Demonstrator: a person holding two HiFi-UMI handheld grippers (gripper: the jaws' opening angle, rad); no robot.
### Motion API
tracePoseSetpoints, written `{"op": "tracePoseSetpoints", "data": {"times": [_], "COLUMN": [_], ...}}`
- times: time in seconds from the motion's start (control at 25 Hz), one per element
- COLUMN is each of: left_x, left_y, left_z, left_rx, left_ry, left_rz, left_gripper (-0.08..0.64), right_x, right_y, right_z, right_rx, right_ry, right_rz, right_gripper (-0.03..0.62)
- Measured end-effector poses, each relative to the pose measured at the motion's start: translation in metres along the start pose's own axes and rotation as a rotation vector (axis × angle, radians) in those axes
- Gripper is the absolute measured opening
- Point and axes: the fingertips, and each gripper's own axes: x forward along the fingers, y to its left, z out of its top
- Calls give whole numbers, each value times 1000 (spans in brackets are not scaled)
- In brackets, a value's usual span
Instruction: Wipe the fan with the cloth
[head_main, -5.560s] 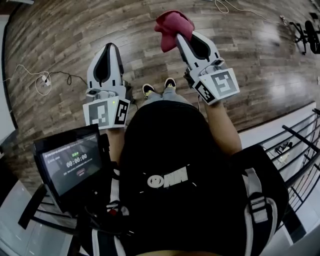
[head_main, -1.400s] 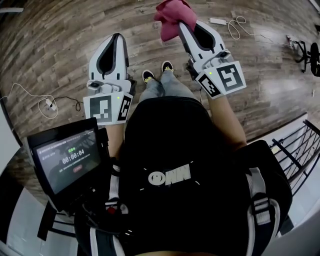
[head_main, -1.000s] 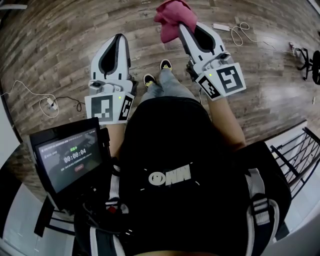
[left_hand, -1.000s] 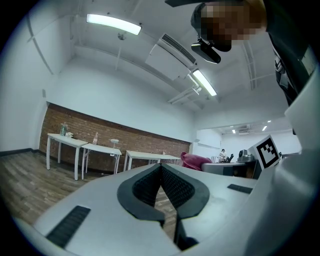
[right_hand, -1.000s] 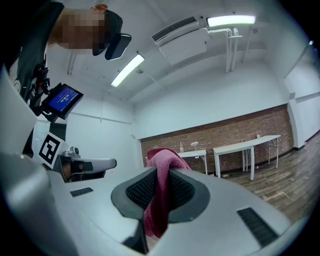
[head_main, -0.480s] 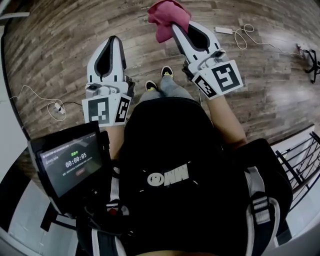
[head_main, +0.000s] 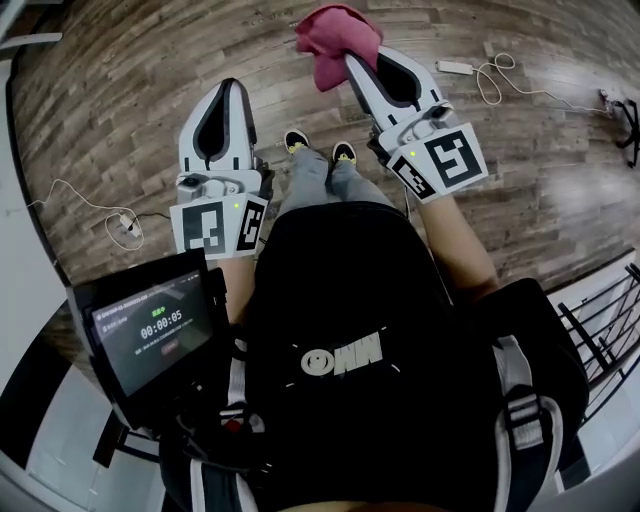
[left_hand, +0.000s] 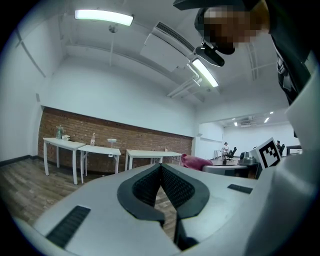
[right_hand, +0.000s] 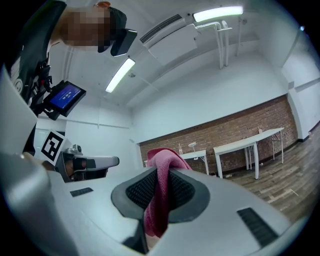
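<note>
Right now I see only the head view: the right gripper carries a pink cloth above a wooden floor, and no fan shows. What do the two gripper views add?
Observer: In its own view the right gripper has its jaws shut on the pink cloth, with a bunch of it sticking out past them.
Operator: And the left one?
Observer: The left gripper has its jaws together with nothing between them.
Operator: Any fan ahead?
Observer: None I can make out. Both gripper views look toward white tables along a brick wall, and the items on them are too small to tell.
</note>
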Motion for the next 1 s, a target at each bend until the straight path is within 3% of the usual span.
{"op": "tracePoseSetpoints", "data": {"times": [0.52,0.84,1.0], "left_x": [30,57,72], "left_y": [105,119,116], "left_z": [7,13,19], "left_rx": [-20,-51,-42], "left_ry": [-14,-22,-29], "left_rz": [-25,-40,-26], "left_gripper": [3,3,3], "right_x": [107,130,139], "right_y": [15,-3,-15], "right_z": [5,14,19], "right_rx": [-42,-50,-47], "right_ry": [35,38,26], "right_rz": [-31,-52,-20], "right_gripper": [54,54,54]}}
